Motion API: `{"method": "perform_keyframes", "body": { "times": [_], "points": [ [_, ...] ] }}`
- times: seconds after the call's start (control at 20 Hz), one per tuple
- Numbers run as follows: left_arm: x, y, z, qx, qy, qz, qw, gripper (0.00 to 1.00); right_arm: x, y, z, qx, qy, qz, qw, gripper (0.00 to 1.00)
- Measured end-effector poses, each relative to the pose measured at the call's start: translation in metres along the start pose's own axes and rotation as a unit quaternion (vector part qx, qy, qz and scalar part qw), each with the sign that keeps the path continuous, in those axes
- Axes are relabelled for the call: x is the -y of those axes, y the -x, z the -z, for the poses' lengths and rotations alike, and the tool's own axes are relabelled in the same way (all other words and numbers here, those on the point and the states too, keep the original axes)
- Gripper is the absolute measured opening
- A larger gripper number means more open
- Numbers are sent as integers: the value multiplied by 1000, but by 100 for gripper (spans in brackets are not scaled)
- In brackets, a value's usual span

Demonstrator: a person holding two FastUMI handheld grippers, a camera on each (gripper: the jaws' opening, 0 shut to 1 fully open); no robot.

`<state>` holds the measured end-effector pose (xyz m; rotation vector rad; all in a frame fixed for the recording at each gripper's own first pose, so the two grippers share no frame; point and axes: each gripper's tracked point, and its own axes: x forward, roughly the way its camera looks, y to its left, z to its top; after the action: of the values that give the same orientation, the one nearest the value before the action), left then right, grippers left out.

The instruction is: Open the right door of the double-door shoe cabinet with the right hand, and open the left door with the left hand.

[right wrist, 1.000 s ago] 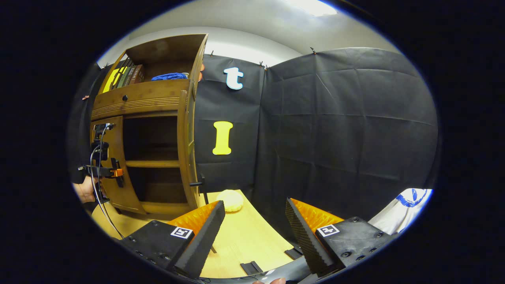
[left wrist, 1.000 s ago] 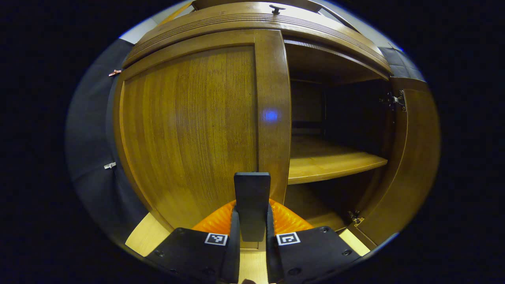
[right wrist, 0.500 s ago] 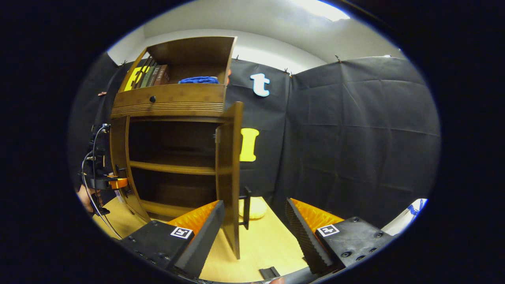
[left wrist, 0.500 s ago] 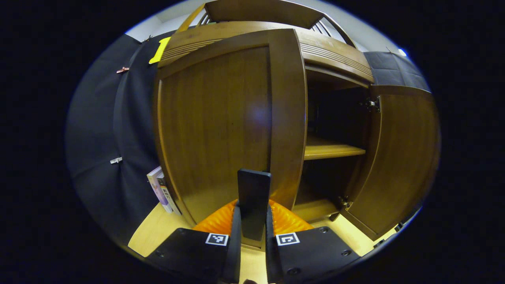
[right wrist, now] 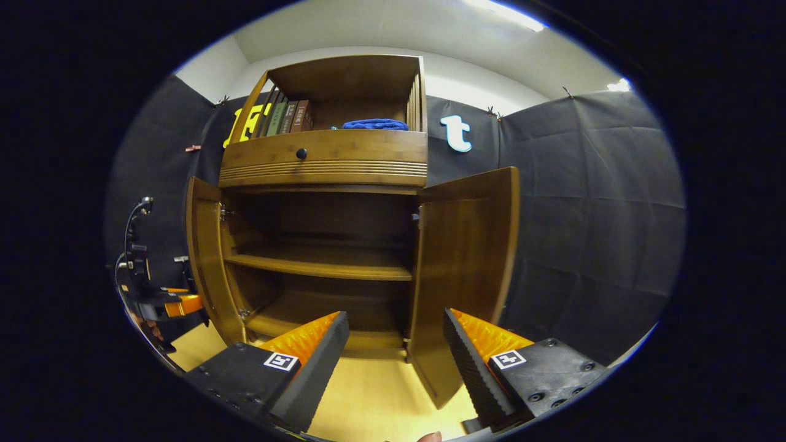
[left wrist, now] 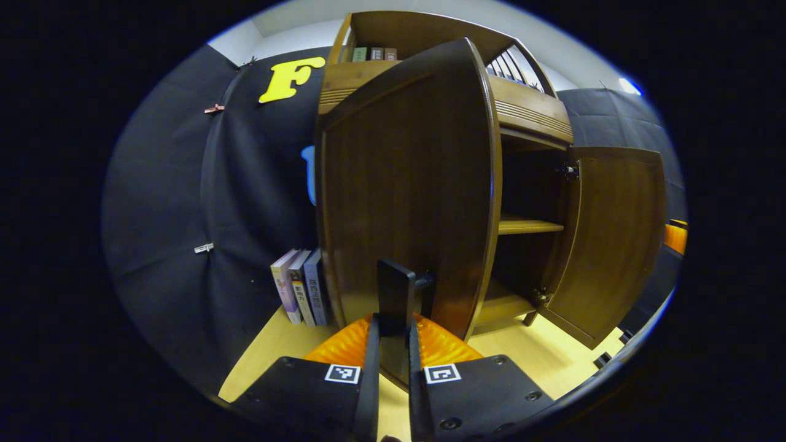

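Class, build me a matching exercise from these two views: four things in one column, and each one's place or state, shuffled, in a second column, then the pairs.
Things
1. left tool
2. right tool
3. folded blue cloth
4. standing row of books

Places or states
A. in the open top compartment of the brown wooden shoe cabinet
B. fingers spread apart, holding nothing
C. on the pale wooden tabletop, beside the cabinet's left door
D. shut on the left door's dark bar handle

Pairs: 1-D, 2-B, 3-A, 4-C
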<state>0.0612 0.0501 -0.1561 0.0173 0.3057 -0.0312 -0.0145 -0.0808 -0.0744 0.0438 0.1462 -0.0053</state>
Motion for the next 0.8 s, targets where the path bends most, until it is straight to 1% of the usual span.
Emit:
{"method": "perform_keyframes", "body": {
  "times": [0.05,0.1,0.25,0.5,0.7,0.8],
  "points": [
    [-8,4,0,2,1,-3,1000,23,-15,-1,-3,3,-12,-11,1000,98],
    [-14,8,1,3,1,-5,1000,22,-24,1,6,6,-20,-19,1000,99],
    [-32,15,1,9,6,-3,1000,19,-52,0,8,7,-18,-33,999,98],
    [-55,20,4,12,8,-1,1000,16,-72,0,15,3,-8,-40,999,98],
    [-83,18,4,13,23,-18,1000,15,-87,-5,18,1,-10,-45,999,98],
    [-92,18,3,16,23,-15,999,11,-92,-9,19,2,-8,-49,999,98]
  ]
}}
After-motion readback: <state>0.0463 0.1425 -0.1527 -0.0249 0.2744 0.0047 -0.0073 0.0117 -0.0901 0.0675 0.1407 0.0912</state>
